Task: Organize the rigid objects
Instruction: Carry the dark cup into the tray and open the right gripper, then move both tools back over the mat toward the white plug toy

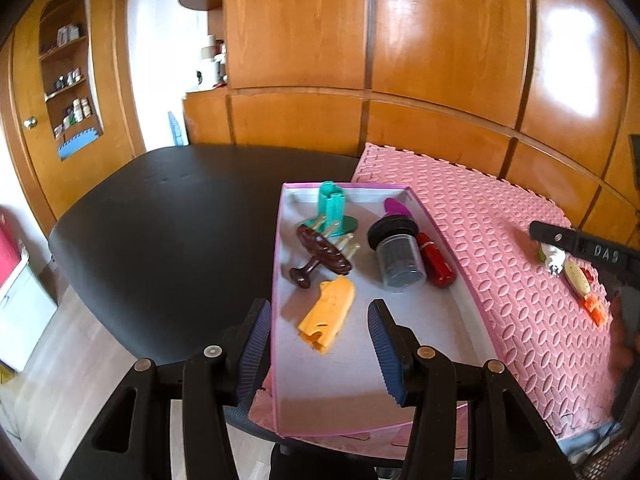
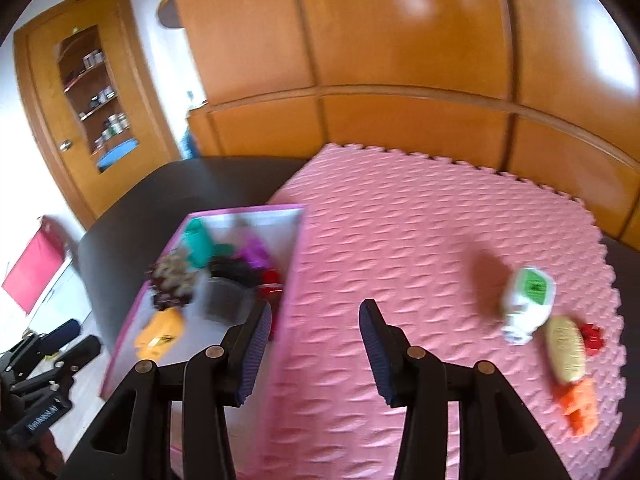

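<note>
A pink-rimmed box [image 1: 460, 304] holds a yellow piece [image 1: 328, 316], a brown comb-like item [image 1: 320, 256], a teal item [image 1: 332, 208], a clear jar with a black lid [image 1: 398, 256], a red tube [image 1: 438, 264] and a purple item [image 1: 396, 208]. My left gripper [image 1: 320, 344] is open and empty above the box's near end. My right gripper [image 2: 316, 344] is open and empty over the pink mat [image 2: 420, 240], right of the box [image 2: 296, 264]. A white-green bottle [image 2: 528, 300], a cream oval item [image 2: 566, 348], an orange piece [image 2: 580, 404] and a red piece [image 2: 592, 336] lie on the mat's right side.
The mat and box rest on a dark round table [image 1: 168, 220]. Wooden panelling [image 1: 400, 40] stands behind it. The right gripper's tip [image 1: 580, 242] shows at the right in the left wrist view, near the loose items [image 1: 576, 276]. The right wrist view is blurred.
</note>
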The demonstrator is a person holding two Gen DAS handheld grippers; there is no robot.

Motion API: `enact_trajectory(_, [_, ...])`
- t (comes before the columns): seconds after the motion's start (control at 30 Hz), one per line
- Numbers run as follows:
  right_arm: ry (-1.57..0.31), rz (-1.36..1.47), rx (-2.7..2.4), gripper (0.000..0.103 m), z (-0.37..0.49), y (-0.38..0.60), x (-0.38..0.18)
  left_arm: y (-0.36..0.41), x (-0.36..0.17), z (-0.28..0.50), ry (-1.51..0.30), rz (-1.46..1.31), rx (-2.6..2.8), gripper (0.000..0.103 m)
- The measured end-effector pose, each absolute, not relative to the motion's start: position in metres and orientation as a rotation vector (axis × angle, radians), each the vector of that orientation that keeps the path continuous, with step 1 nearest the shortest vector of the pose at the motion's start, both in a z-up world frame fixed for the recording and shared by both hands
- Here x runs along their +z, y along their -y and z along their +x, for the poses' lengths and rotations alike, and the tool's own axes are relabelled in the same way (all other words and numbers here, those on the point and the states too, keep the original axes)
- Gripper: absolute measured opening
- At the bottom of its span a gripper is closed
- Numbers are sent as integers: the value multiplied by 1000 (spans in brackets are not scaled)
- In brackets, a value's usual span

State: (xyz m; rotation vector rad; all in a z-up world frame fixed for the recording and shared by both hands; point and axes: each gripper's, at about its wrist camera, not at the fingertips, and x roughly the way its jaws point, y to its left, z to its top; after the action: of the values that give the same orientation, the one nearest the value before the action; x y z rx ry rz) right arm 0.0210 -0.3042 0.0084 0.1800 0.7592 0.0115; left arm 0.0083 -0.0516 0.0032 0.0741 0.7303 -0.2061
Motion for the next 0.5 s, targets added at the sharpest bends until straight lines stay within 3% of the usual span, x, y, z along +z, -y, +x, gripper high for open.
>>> enact_trajectory(0.5, [-727, 281, -418, 46, -27, 493, -12, 119, 16, 6, -698, 214, -327, 51])
